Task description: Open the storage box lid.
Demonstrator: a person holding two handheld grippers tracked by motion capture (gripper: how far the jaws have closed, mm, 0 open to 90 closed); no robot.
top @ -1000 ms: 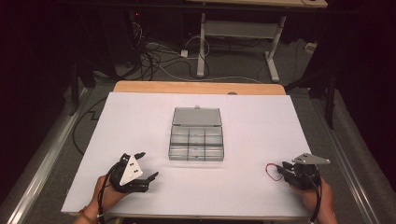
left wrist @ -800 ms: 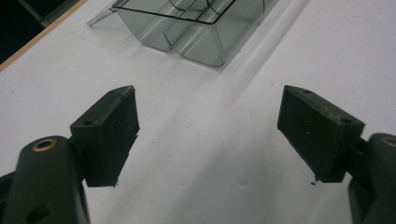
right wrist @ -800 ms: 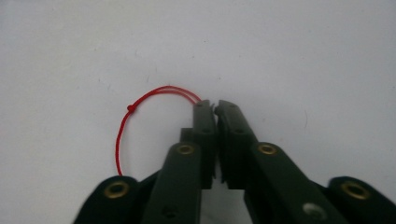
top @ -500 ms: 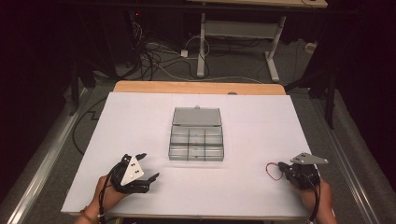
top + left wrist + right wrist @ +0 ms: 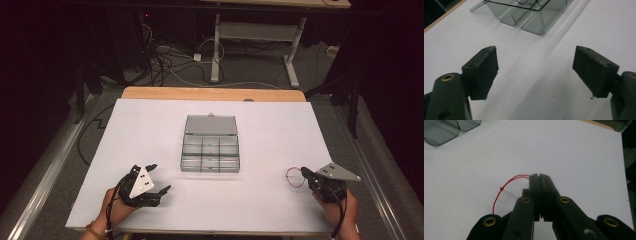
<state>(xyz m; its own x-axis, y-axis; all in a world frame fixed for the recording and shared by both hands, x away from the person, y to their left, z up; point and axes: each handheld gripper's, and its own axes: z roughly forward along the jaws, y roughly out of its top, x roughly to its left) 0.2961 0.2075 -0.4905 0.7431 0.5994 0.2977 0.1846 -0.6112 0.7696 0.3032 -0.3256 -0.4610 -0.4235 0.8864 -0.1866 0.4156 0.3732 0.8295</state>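
Observation:
A thin red thread loop (image 5: 504,186) lies on the white table (image 5: 150,130), with one end pinched between my right gripper's (image 5: 537,175) jaws, which are shut on it. From above, that gripper (image 5: 303,171) rests near the table's front right, the red thread (image 5: 292,177) curling out to its left. My left gripper (image 5: 160,178) sits at the front left, open, with bare table between its pads (image 5: 485,67). A clear compartment box (image 5: 210,150) with its lid laid back stands mid-table between the two grippers, and its near wall (image 5: 529,17) lies ahead of the left gripper (image 5: 535,51).
A corner of the clear box (image 5: 446,130) lies far left of the right gripper. A wooden strip (image 5: 210,93) borders the table's far edge. Cables (image 5: 170,60) and a desk frame (image 5: 260,35) stand on the dark floor beyond.

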